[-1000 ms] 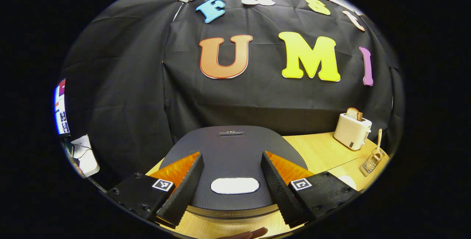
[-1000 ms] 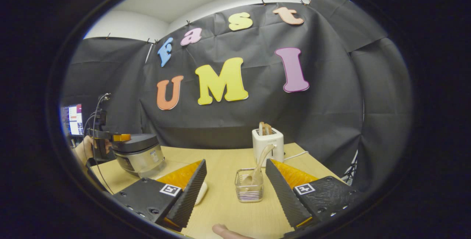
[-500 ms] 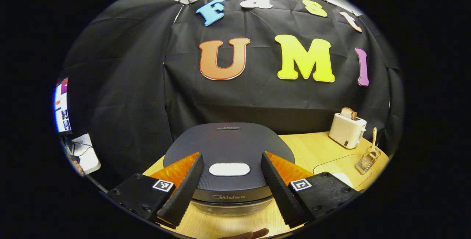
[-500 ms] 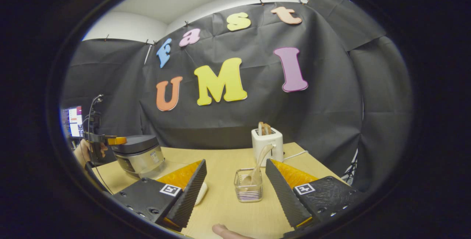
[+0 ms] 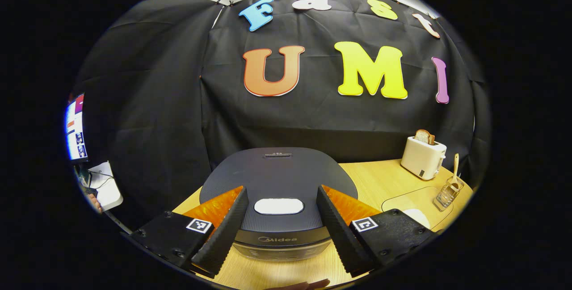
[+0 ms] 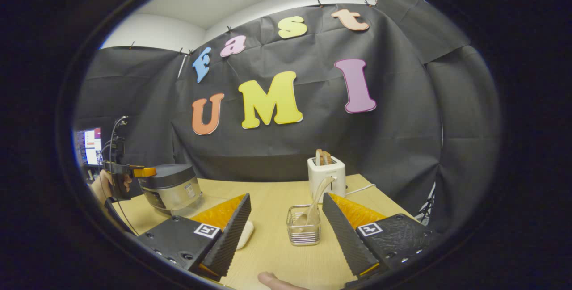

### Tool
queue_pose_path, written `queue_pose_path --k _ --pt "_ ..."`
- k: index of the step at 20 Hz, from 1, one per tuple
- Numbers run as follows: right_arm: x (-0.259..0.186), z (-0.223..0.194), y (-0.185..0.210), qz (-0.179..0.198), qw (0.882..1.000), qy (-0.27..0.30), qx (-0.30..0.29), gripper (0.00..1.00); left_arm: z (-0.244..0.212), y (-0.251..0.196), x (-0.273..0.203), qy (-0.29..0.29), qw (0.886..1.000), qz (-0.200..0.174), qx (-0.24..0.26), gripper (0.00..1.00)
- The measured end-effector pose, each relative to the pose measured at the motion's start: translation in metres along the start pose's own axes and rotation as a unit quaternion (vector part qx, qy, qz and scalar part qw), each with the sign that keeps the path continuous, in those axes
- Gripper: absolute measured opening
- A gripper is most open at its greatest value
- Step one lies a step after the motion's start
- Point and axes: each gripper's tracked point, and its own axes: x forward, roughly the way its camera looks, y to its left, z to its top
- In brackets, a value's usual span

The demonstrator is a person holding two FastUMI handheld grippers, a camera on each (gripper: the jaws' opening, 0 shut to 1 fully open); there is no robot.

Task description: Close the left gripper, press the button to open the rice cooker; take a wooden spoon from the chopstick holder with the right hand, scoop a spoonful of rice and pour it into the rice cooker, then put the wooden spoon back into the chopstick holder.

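Note:
The rice cooker (image 5: 277, 178) stands right in front of me in the left gripper view, its dark lid down and the white oval button (image 5: 279, 206) near its front edge. My left gripper (image 5: 281, 188) hovers open just above the lid, one finger on each side of the button, touching nothing. My right gripper (image 6: 286, 196) is open and holds nothing. Between its fingers and a little farther off stands the clear chopstick holder (image 6: 304, 226) with the wooden spoon (image 6: 316, 198) leaning in it. Far left in that view are the rice cooker (image 6: 172, 187) and the hand-held left gripper (image 6: 143, 172).
A white toaster (image 6: 326, 171) with bread stands behind the holder, and shows at the right as toaster (image 5: 422, 158). A white rounded object (image 6: 245, 235) lies on the wooden table (image 6: 272, 254), half hidden by my right gripper's left finger. A monitor (image 5: 75, 129) glows at far left.
The left gripper has drawn back a little from the cooker, so more of its front shows; it has barely moved in the last half second. The right gripper has stayed put.

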Motion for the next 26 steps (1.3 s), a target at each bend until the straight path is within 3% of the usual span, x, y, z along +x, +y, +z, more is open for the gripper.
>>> queue_pose_path --k 3,4,10,17,18,19,22,26 --pt "-0.003 0.005 -0.004 -0.004 1.000 -0.006 0.004 0.92 0.015 -0.007 -0.010 -0.006 1.000 -0.007 -0.022 0.96" --pt "-0.005 0.006 -0.006 -0.005 1.000 -0.008 0.006 0.96 0.023 -0.007 -0.014 -0.014 1.000 -0.002 -0.021 0.96" --pt "-0.013 0.015 -0.009 -0.015 1.000 -0.019 0.004 0.92 0.059 -0.033 -0.059 -0.056 0.998 -0.008 -0.014 0.96" --pt "-0.031 0.019 -0.004 -0.037 0.999 -0.017 -0.021 0.95 0.040 -0.065 -0.115 -0.065 0.998 -0.005 -0.020 0.95" --pt "-0.033 0.020 -0.003 -0.040 0.999 -0.017 -0.023 0.92 0.036 -0.070 -0.122 -0.064 0.998 -0.007 -0.020 0.95" --pt "-0.035 0.020 -0.001 -0.043 0.999 -0.016 -0.023 0.96 0.033 -0.078 -0.128 -0.066 0.998 -0.016 -0.014 0.95" --pt "-0.036 0.009 0.003 -0.047 0.999 -0.007 -0.012 0.95 0.021 -0.102 -0.140 -0.065 0.997 -0.043 0.012 0.96" --pt "-0.020 -0.012 0.008 -0.041 0.999 0.024 -0.003 0.95 0.016 -0.115 -0.151 -0.081 0.995 -0.046 0.027 0.95"
